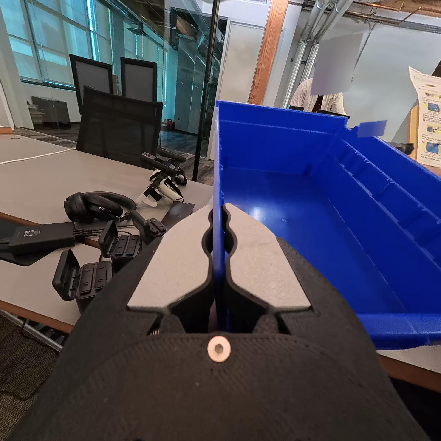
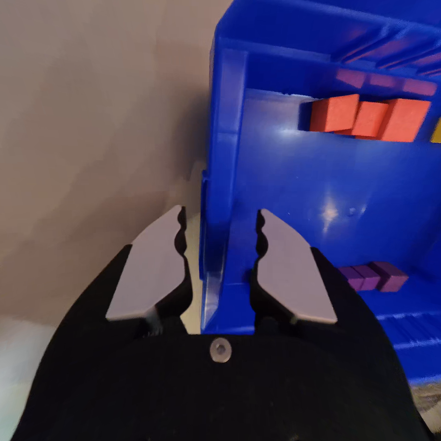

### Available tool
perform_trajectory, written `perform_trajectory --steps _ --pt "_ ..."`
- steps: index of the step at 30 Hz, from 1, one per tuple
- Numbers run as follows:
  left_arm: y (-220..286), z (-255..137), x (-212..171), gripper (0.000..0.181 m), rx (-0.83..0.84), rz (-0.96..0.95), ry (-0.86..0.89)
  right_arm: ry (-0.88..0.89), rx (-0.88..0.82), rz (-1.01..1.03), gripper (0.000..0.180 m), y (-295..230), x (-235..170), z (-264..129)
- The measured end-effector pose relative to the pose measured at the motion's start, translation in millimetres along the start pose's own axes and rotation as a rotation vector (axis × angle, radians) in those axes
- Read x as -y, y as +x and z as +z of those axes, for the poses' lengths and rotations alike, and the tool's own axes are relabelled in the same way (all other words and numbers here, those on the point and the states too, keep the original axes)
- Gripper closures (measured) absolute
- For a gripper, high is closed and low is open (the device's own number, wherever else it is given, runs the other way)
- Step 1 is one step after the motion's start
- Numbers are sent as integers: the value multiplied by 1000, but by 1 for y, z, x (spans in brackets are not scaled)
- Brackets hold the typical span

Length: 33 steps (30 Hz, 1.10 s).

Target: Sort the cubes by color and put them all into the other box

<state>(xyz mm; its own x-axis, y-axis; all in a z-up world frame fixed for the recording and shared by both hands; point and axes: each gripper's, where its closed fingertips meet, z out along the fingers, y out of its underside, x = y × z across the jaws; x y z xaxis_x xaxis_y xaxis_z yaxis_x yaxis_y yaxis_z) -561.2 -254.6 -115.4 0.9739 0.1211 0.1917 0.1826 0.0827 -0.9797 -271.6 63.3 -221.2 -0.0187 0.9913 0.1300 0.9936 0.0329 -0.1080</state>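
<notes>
1. Hidden or unclear: the right wrist view is motion-blurred throughout. A yellow cube (image 2: 437, 133) is cut off by the right edge of the frame, so only a sliver shows. Part of the purple cubes (image 2: 374, 276) is covered by the right gripper's finger. Purplish patches on the bin wall above the orange cubes appear to be reflections; this cannot be confirmed.
2. Left gripper (image 1: 217, 210): lower centre of the left wrist view, fingers clenched on the thin left side wall of the empty blue bin (image 1: 334, 191). One finger lies outside the wall and one inside.
3. Empty blue bin: fills the right half of the left wrist view, with a bare, glossy floor. It rests on a grey table (image 1: 47, 181).
4. Right gripper (image 2: 220, 211): lower centre of the right wrist view, fingers spread and holding nothing. They straddle the near left wall of the blue bin with cubes (image 2: 298, 179); whether they touch it cannot be told.
5. Orange cubes (image 2: 367, 119): three in a row, upper right of the frame, well beyond the fingertips.
6. Purple cubes: a cluster at right centre, just beside the right-hand finger.
7. Table clutter, left of the left wrist view: black headphones (image 1: 95, 206), open black cases (image 1: 83, 281), a handheld controller (image 1: 164, 183). A black chair (image 1: 119, 128) stands behind.
</notes>
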Motion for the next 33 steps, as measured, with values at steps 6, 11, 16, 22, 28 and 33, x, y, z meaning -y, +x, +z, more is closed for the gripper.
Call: perform_trajectory --steps 6,11,16,22,28,33 --pt "11 1 7 179 -15 33 26 295 -136 83 109 1 7 -80" --pt "39 1 24 178 -10 131 85 858 127 292 110 -67 18 -183" --pt "86 7 30 178 -6 274 110 1134 276 436 100 -128 1 -223" --pt "158 16 25 178 -39 412 117 1169 280 681 93 -140 -30 -186" --pt "223 19 21 178 -103 508 144 1193 322 789 132 -145 -66 -154" --pt "261 20 22 179 -130 579 195 1212 275 838 157 -135 -102 -152"
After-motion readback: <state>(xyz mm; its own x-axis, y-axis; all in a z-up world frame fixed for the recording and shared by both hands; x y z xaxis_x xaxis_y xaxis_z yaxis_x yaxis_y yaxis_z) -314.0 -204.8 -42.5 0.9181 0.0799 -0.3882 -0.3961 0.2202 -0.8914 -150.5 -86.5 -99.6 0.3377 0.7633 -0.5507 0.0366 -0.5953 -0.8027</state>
